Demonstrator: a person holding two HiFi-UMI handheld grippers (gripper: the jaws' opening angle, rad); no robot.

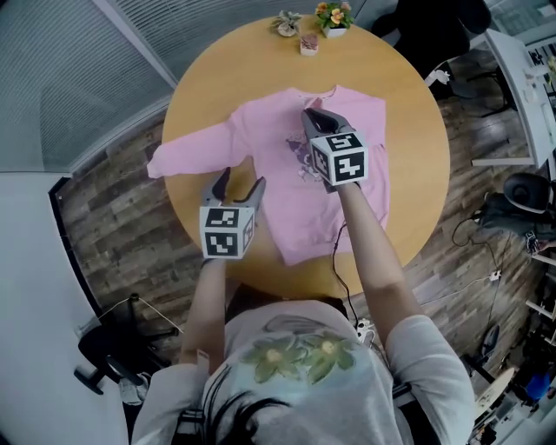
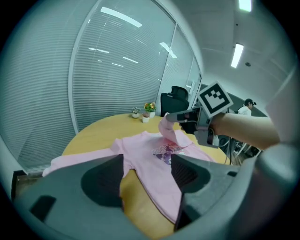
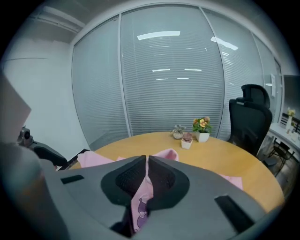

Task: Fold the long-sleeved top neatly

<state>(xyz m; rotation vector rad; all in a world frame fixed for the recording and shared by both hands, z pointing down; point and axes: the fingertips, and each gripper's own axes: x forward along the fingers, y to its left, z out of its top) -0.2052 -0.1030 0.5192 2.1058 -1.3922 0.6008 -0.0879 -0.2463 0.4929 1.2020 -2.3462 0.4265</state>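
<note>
Fingers [image 3: 161, 178] of my right gripper [image 3: 146, 163] were pressed together on a fold of pink fabric from the long-sleeved top [image 1: 304, 217], with only the thin cloth between the pads. Part of the purple print [image 3: 139, 208] hung just below them. From the head view, that gripper [image 1: 314, 116] sat over the chest of the top, near the collar. The left gripper view showed the pinched fabric raised off the garment above the printed patch [image 2: 165, 152]. My left gripper [image 1: 241, 182] had its jaws well apart and gripped nothing. It hovered over the near left side of the top, and between its fingers [image 2: 105, 180] I saw the garment's edge and bare wood. The top itself lay flat on the round wooden table [image 1: 200, 96], hem toward me and collar away. Its left sleeve [image 1: 187, 152] was stretched out past the table's left rim. Three small potted plants [image 1: 334, 17] stood at the far edge, well apart from the top, and a black office chair [image 3: 248, 115] stood behind the table.
</note>
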